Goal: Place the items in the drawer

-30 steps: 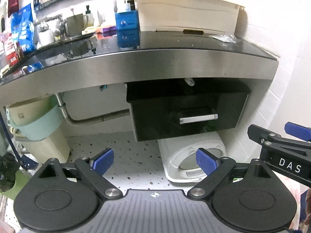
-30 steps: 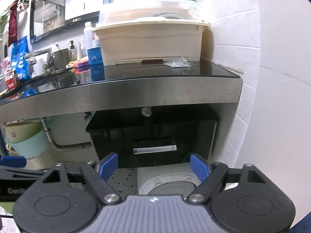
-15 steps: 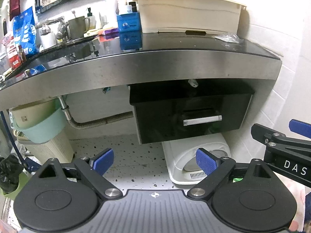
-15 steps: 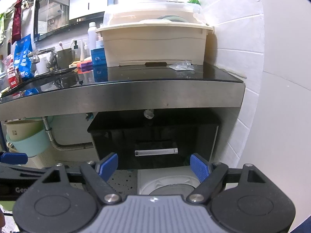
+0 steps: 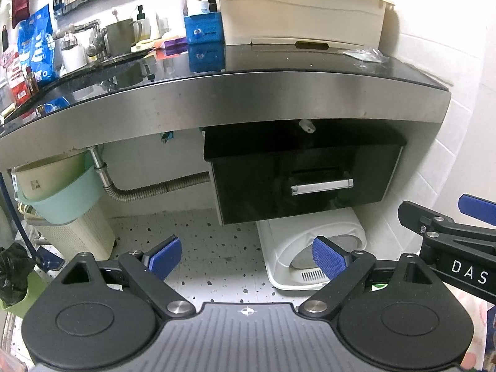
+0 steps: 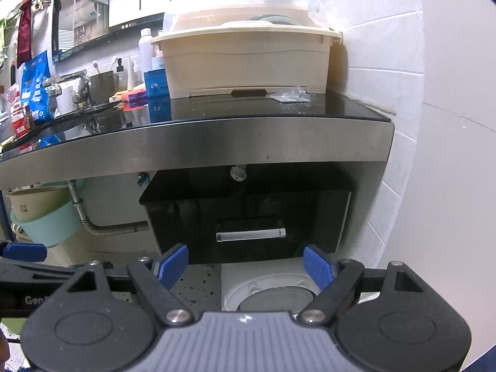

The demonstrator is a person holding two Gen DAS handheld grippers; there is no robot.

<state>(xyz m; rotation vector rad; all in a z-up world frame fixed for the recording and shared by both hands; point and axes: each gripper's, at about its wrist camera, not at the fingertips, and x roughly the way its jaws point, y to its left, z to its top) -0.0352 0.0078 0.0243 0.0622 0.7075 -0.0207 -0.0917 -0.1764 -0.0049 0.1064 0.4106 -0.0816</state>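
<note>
Left gripper (image 5: 246, 255) jaws wide apart, nothing between the blue pads, low centre of frame over speckled floor. Right gripper (image 6: 246, 262) also spread wide, empty. Glossy black drawer unit (image 5: 303, 183) with a silver bar handle (image 5: 322, 186) sits closed, centre right, under the steel-edged black countertop (image 5: 248, 99). Beige plastic dish bin (image 5: 297, 15) on top, upper right. White floor appliance (image 5: 310, 254) below drawer.

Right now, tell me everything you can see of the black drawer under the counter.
The black drawer is a glossy, dark box hung under the steel-edged counter, against the white tiled wall on its right. Its front is shut and carries one horizontal silver bar handle. A white bin stands on the floor below. Neither gripper touches it.
</note>
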